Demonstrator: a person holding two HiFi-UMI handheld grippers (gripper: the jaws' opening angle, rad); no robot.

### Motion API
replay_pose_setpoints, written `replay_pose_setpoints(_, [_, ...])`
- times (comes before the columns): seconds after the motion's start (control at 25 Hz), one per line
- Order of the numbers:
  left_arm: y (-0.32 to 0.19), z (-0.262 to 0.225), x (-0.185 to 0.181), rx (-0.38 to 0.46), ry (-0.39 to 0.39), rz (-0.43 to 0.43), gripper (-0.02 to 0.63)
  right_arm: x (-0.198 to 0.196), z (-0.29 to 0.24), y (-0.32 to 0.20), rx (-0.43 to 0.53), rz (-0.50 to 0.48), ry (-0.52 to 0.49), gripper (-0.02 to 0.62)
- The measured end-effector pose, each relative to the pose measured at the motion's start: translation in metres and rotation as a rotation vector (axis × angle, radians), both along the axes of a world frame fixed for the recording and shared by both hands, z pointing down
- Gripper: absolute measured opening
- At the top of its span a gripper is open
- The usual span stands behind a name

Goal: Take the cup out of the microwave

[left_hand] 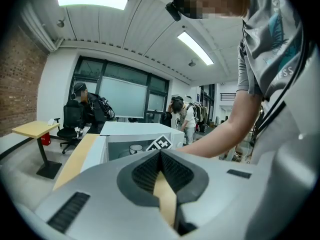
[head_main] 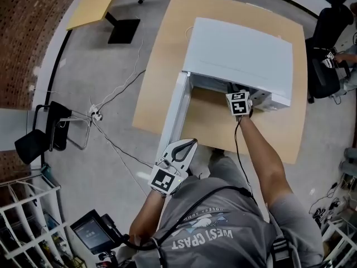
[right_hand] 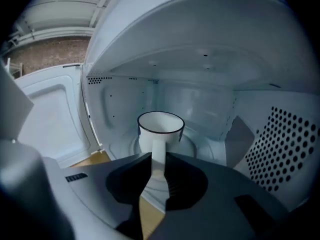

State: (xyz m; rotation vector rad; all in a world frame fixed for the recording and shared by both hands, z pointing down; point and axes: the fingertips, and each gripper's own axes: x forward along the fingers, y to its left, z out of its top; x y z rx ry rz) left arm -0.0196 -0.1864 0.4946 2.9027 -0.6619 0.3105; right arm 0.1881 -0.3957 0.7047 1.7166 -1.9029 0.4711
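Grey floor with trailing cables; on it a pale wooden table (head_main: 162, 49) bearing a white microwave (head_main: 240, 54), door (head_main: 177, 108) standing wide open along the table's left side.

Right gripper (right_hand: 158, 156) at the mouth of the cavity, tilted a little downward, jaws a narrow slit apart with nothing between them. Straight ahead through that slit, beyond the tips and untouched: the cup (right_hand: 160, 129). White with a dark rim, upright on the round floor plate (right_hand: 200, 144), mouth up, long axis vertical.

Open room on every side of it: back wall well behind, perforated right wall (right_hand: 285, 149) and left wall both apart, ceiling low overhead.

Left gripper (left_hand: 160, 154) outside, near the door's outer end, jaws closed tip to tip and empty, facing the cavity.
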Motion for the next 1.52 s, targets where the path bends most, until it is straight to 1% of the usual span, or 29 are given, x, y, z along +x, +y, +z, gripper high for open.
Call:
replay_pose_setpoints(0.08, [0.001,0.001,-0.005,-0.021,-0.003,-0.011,0.043,-0.002,0.001,0.003,0.003,0.021,-0.058,0.072])
replay_pose_setpoints(0.24, [0.0,-0.008,-0.011,0.0,0.028,-0.022,0.043,-0.011,-0.003,0.018,0.009,0.034,-0.16,0.069])
replay_pose_setpoints(0.36, [0.005,-0.021,-0.021,0.019,0.035,-0.021,0.043,-0.027,-0.013,0.042,0.006,0.012,-0.192,0.067])
replay_pose_setpoints(0.56, [0.014,-0.032,-0.035,0.054,0.06,-0.011,0.043,-0.047,-0.031,0.087,0.026,-0.008,-0.21,0.069])
replay_pose_setpoints(0.64, [0.024,-0.039,-0.045,0.072,0.064,0.001,0.043,-0.06,-0.051,0.111,0.053,-0.019,-0.212,0.069])
replay_pose_setpoints(0.76, [0.049,-0.051,-0.069,0.087,0.056,0.03,0.043,-0.085,-0.097,0.156,0.112,-0.034,-0.203,0.067])
replay_pose_setpoints(0.88, [0.068,-0.064,-0.085,0.13,0.062,0.065,0.043,-0.104,-0.14,0.2,0.166,-0.031,-0.202,0.069])
replay_pose_setpoints(1.04, [0.089,-0.079,-0.105,0.155,0.058,0.07,0.043,-0.13,-0.186,0.256,0.213,-0.031,-0.217,0.069])
replay_pose_setpoints(1.2, [0.111,-0.092,-0.112,0.234,0.139,0.154,0.043,-0.149,-0.23,0.305,0.279,-0.021,-0.203,0.068])
replay_pose_setpoints(1.44, [0.146,-0.105,-0.124,0.253,0.17,0.215,0.043,-0.179,-0.282,0.374,0.335,-0.037,-0.194,0.069])
replay_pose_setpoints(1.52, [0.156,-0.107,-0.12,0.259,0.152,0.242,0.043,-0.179,-0.297,0.394,0.344,-0.031,-0.201,0.069])
